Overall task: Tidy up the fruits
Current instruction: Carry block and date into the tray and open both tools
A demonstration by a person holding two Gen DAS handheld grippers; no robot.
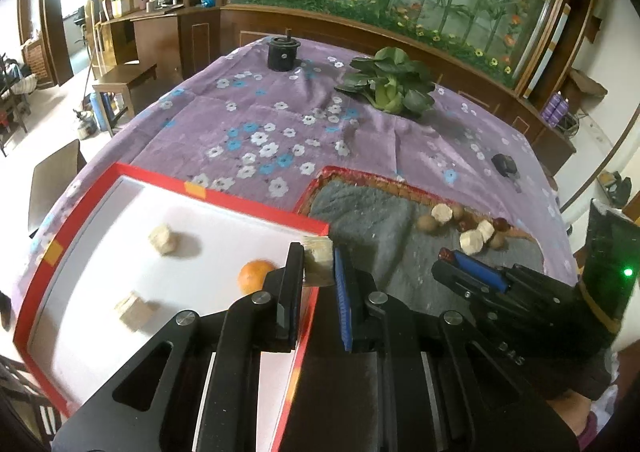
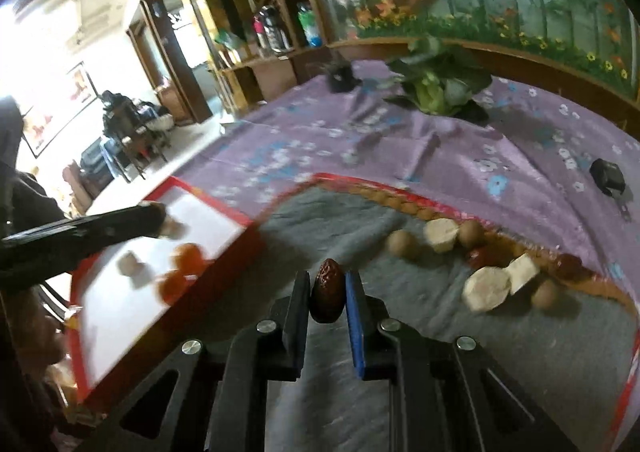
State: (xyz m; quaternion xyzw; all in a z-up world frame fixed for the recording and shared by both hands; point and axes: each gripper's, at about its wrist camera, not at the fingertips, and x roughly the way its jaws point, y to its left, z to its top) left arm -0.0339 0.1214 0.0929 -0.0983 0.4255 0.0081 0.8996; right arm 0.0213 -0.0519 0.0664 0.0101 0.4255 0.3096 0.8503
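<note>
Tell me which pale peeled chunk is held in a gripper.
The chunk clamped in the left gripper over the red tray's edge; the others lie loose.

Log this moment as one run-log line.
left gripper: shut on pale chunk, at white tray edge | right gripper: shut on red date, above grey mat

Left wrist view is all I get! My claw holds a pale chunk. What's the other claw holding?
Observer: The right gripper is shut on a dark red date.
Operator: Is it above the white tray?
Observer: No, it's over the grey cloth, beside the white tray.
Operator: Any brown balls left?
Observer: Three round brown fruits show among the pale chunks.
</note>
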